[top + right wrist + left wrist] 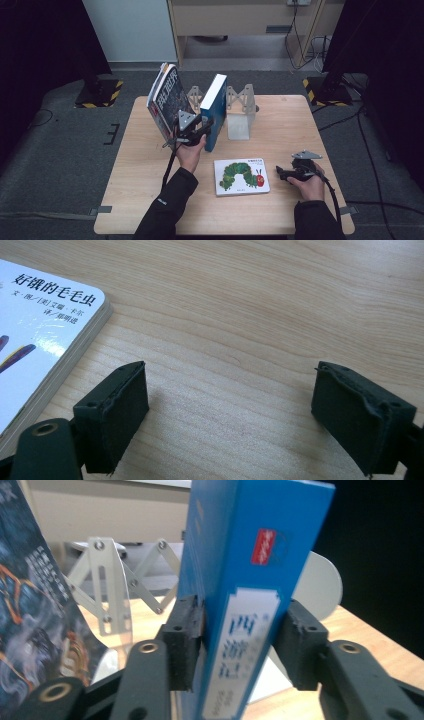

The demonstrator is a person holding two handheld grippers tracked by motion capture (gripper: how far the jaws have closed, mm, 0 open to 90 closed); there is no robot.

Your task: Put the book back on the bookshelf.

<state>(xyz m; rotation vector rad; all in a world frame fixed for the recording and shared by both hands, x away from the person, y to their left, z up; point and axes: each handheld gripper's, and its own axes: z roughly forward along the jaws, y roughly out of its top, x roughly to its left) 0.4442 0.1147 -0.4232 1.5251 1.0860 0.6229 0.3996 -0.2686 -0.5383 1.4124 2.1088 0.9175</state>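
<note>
Here, left gripper (240, 645) clamping upright blue book (245, 580) (spine), right gripper (230, 415) wide open, empty.

Far edge: dark-covered book (164, 97), blue book (215, 107) and metal bookend (240, 112) stood crowded together.
Near edge: caterpillar book (241, 176) lay flat.
Left side: bare tabletop (135, 170), free passage.

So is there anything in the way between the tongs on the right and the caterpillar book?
No, nothing visible. The right tongs stand open over bare table, and the caterpillar book lies flat just beside one of their black pads. Only wood shows in between. The other books stand far off by the left tongs.
</note>
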